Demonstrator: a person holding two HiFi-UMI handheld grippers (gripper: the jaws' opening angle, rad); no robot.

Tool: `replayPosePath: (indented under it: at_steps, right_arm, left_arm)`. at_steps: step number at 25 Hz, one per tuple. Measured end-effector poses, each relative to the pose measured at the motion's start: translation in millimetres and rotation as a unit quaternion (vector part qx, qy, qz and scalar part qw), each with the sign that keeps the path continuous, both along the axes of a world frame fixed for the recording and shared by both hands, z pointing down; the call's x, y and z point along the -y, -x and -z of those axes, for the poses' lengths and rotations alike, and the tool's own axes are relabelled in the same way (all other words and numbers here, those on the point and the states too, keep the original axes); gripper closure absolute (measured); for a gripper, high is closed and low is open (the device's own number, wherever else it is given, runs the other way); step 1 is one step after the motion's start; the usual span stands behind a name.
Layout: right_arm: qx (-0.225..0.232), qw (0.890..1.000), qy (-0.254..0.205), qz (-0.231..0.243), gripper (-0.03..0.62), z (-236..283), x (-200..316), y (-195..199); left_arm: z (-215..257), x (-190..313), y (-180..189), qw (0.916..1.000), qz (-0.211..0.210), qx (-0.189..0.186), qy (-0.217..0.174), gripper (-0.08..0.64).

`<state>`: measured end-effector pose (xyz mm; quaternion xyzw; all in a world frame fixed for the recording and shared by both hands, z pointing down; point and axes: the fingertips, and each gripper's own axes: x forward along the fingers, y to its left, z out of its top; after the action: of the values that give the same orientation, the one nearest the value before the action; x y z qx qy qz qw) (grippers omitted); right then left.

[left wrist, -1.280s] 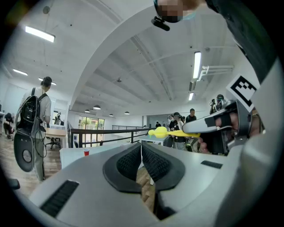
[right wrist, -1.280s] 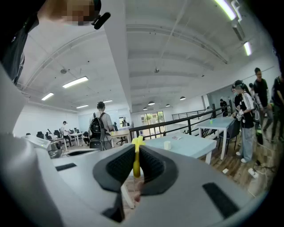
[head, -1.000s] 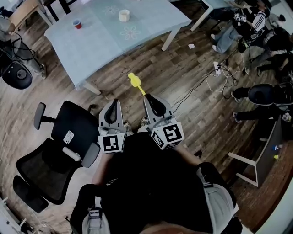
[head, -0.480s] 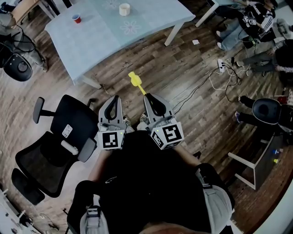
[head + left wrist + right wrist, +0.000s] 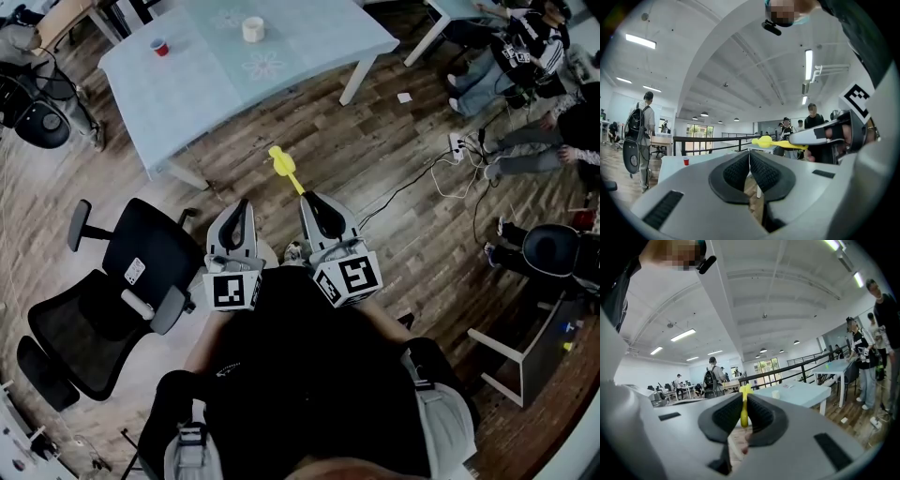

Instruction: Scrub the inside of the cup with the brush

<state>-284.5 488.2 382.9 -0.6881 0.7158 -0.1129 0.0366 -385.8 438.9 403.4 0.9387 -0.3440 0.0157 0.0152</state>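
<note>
Barely anything's shifting since a second ago: the yellow plastic brush [image 5: 281, 166] is drifting slightly right, its handle still clamped in the right gripper [image 5: 307, 201]. The white cup [image 5: 253, 30] is sitting well ahead on the pale blue table [image 5: 309, 52]. The left gripper [image 5: 240, 206] is staying closed and empty.

The yellow long-handled brush [image 5: 281, 167] shows only its head and upper handle; the rest is buried between the right tool's [image 5: 309, 197] pads. Far beyond that tool, the small white cup [image 5: 252, 29] on the pale blue counter [image 5: 197, 94] is too small to see inside.
</note>
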Motion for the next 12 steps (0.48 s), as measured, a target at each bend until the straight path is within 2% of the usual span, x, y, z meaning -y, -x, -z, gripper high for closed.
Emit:
replayPosePath:
  at_steps: [5,9,12]
  right_arm:
    - [-0.003,1.000,0.005,0.002,0.554,-2.3,-5.0,-12.0]
    - [-0.011,1.000,0.011,0.011,0.554,-4.9,3.7,-21.6]
    - [-0.005,1.000,0.017,0.010,0.554,-7.8,15.8,-29.9]
  left_arm:
    - [-6.2,-4.4,-6.4,0.9997,0.021,0.012,0.000,0.546]
    - [1.5,-0.7,-25.7,0.9997,0.003,0.011,-0.020,0.546]
    - [4.7,7.3,-37.9,0.9998,-0.013,-0.008,-0.013,0.546]
